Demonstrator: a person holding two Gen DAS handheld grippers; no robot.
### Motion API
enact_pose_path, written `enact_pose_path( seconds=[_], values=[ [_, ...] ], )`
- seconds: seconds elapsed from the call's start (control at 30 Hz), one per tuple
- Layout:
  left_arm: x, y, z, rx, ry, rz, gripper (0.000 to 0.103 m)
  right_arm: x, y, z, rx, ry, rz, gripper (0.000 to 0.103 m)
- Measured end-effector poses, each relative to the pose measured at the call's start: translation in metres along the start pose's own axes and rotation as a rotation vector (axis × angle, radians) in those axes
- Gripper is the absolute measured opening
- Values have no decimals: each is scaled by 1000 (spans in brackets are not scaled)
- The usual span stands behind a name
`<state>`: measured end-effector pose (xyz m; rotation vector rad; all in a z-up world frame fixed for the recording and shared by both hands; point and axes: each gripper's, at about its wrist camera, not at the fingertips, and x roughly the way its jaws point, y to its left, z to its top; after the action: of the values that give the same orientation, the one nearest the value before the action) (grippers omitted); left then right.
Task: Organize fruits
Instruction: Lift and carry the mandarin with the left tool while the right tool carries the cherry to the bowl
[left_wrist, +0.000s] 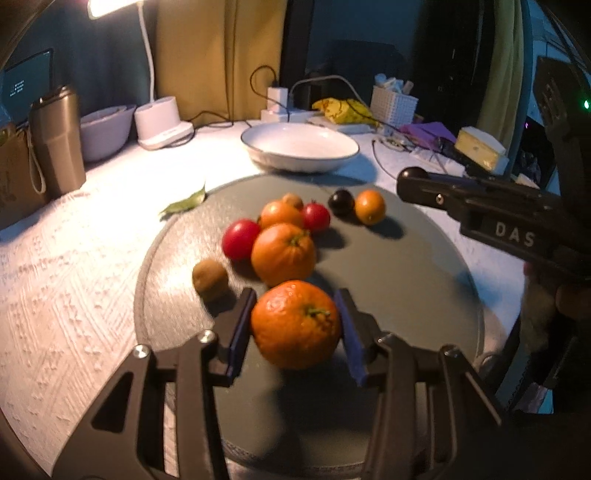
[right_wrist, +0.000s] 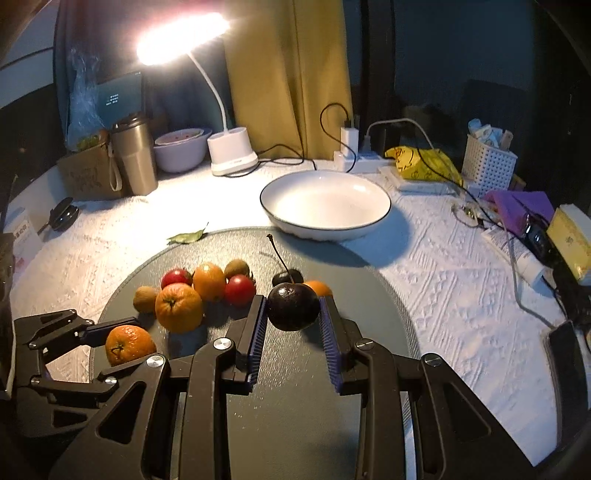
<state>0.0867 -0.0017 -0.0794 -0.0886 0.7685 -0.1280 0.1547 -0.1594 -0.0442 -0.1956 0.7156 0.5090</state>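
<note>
The left claw (left_wrist: 295, 325) has a mandarin (left_wrist: 295, 325) between its blue pads, at six o'clock on the round grey mat (left_wrist: 406, 280). In the left wrist view the left pad touches the peel while a thin gap seems to show at the right pad, so whether the grip is firm I cannot tell; the picture is soft there.

The right claw (right_wrist: 293, 314) is narrowed onto a dark cherry (right_wrist: 293, 306), both ribbed pads pressed to its sides, the long stem (right_wrist: 279, 254) pointing towards eleven o'clock. The cherry appears raised off the mat.

At the mat's centre lies a cluster: a larger orange (left_wrist: 283, 254), a smaller orange fruit (left_wrist: 280, 214) behind it, two red tomatoes (left_wrist: 241, 239) at its nine and one o'clock, and a brown kiwi (left_wrist: 209, 280) at its eight o'clock. Another brown fruit (left_wrist: 293, 200) sits at the cluster's far edge. Towards two o'clock a small orange fruit (left_wrist: 370, 206) lies just beside a dark round shape (left_wrist: 341, 201).

Beyond the mat, at twelve o'clock, a white bowl (left_wrist: 332, 157) stands on the tabletop (left_wrist: 74, 258). A green leaf (left_wrist: 184, 205) lies at the mat's ten o'clock edge.
</note>
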Motion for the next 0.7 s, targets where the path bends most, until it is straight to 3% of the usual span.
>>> enact_pose_path(
  seconds=[0.37,0.7],
  values=[
    [-10,13,42,-6,-84,-29,45,1,-14,25,-6,-46,-24,31],
    [11,22,99,9,-141,-63,45,17,-33,51,0,-79,-41,31]
  ],
)
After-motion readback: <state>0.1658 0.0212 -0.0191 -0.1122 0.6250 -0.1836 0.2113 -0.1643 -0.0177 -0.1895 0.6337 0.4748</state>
